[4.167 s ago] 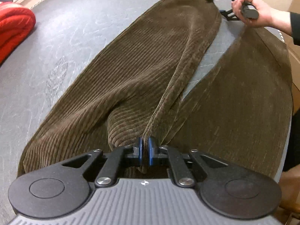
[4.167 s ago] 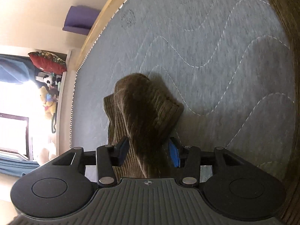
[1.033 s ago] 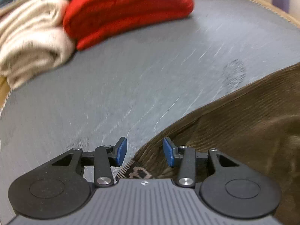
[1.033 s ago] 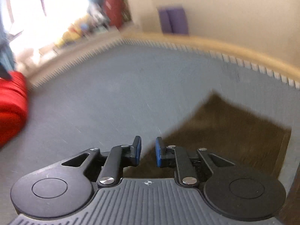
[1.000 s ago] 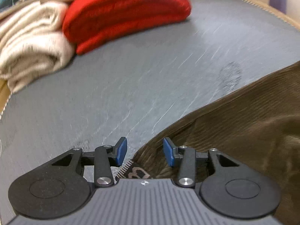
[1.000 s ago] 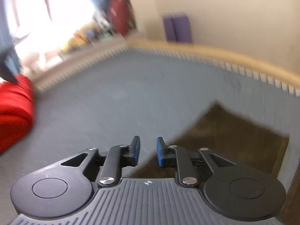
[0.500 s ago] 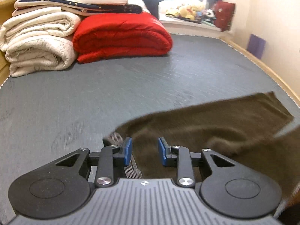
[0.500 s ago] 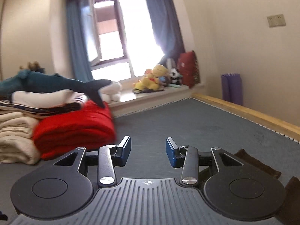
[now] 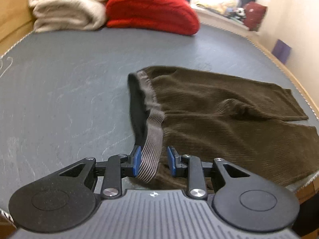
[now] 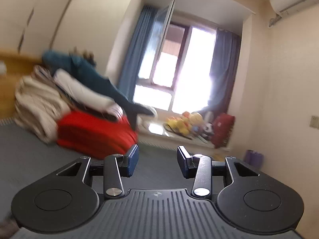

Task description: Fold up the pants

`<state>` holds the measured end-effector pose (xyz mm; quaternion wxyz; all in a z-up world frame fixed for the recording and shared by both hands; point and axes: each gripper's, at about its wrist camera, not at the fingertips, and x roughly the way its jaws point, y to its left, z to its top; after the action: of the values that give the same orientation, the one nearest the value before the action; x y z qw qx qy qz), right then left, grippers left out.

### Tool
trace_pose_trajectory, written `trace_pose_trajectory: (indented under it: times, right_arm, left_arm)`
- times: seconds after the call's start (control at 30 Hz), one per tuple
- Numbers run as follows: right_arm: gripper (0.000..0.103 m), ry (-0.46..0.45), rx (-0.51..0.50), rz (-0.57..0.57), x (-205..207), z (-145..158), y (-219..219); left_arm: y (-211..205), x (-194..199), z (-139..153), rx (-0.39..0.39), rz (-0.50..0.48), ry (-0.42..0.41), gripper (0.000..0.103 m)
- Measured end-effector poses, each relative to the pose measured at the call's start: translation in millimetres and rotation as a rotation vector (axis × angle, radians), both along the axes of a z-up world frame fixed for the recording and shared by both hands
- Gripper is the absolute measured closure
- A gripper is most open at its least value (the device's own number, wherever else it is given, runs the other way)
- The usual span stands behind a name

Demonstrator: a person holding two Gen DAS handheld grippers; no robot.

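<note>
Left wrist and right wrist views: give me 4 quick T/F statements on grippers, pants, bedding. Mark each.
1. The left gripper has its jaws apart, with the waistband of the brown pants running between them. True.
2. The right gripper is shut on a pant leg. False: it is open, with nothing between the fingers.
3. The pants lie on the grey mattress. True.
4. The red blanket lies on top of the pants. False: it sits apart, at the far end beside the cream blanket.
</note>
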<state>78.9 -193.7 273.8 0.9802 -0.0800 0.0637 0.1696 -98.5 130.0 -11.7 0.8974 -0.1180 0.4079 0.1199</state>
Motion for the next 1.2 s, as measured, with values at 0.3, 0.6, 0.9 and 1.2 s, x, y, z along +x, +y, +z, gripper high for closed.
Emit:
trace_pose_trajectory:
  times: [0.3,0.6,0.9,1.2]
  right_arm:
    - [0.047,0.198,0.119,-0.052,-44.5,-105.2,-10.5]
    - [0.047,0.454,0.016,-0.044,-77.9,-226.5,-15.4]
    - [0.047,0.674,0.015,-0.065,-64.3,-273.6,13.6]
    - [0.046,0.869,-0.181,0.179,-77.5,-313.2,74.2]
  left_arm:
    - [5.5,20.7,-30.1,0.006,0.056,0.05,0.052]
    - [15.6,33.8,-52.6,0.002,0.125,0.125,0.027]
    - [24.9,45.8,-87.0,-0.096,0.141,0.273,0.02]
    - [25.6,51.4,-97.0,-0.115,0.118,0.288,0.034]
